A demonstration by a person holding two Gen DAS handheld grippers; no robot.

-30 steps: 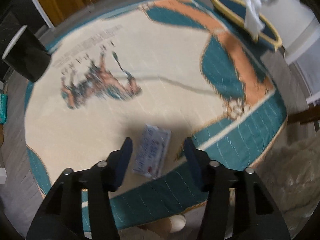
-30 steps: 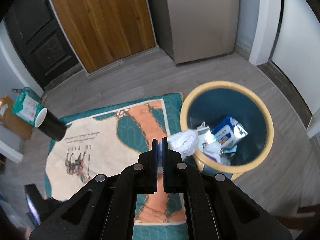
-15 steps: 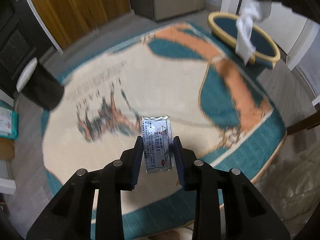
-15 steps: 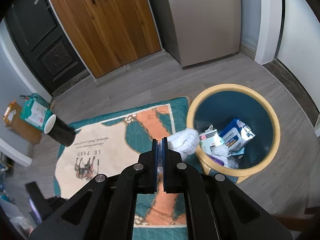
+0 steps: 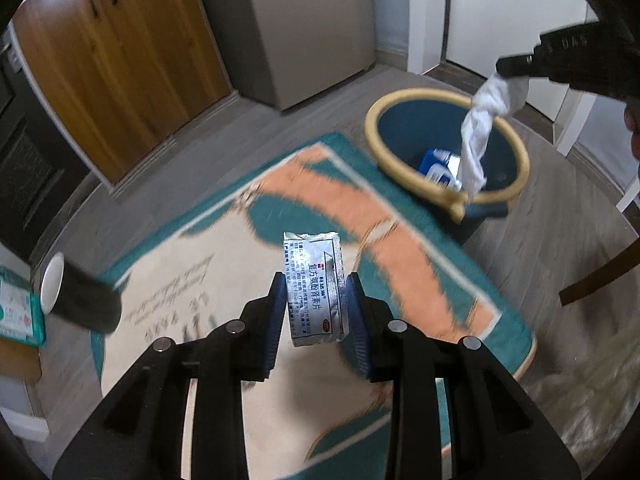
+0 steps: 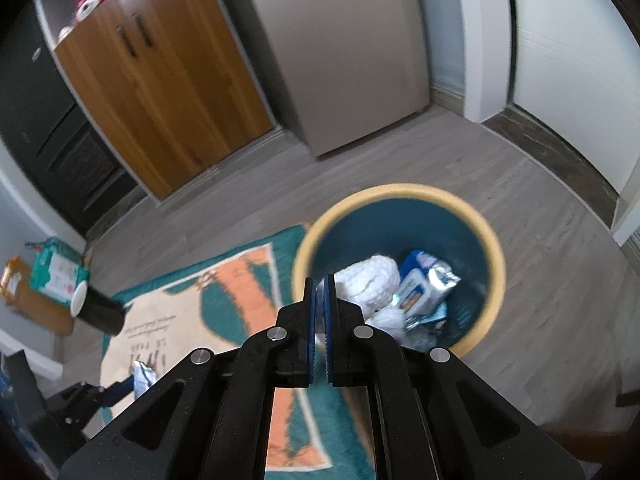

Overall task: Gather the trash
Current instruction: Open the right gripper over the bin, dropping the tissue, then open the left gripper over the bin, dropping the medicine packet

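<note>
Grey wood-look floor runs through a room where we see one teal, cream and orange rug, one wooden double-door cabinet and one tall grey appliance beside it.

We hold two grippers. Our left gripper has its fingers closed on one silver foil sachet with printed text; the sachet stands upright between the blue pads, lifted clear of the rug. Our right gripper has its fingers pressed nearly together on one white crumpled tissue, which hangs down from the fingers over the near rim of the bin, as the left wrist view shows.

One round trash bin, teal inside with a yellow rim, stands on the floor at the rug's far corner. Inside it we count at least one blue-and-white packet and some white crumpled paper; the rest of its contents are too jumbled to count.

One black cup with a white inside lies on its side at the rug's left edge, near one green packet on a brown cardboard box. At the right edge of the left wrist view we see one dark wooden furniture leg. Nothing stands between the sachet and the bin except open rug.
</note>
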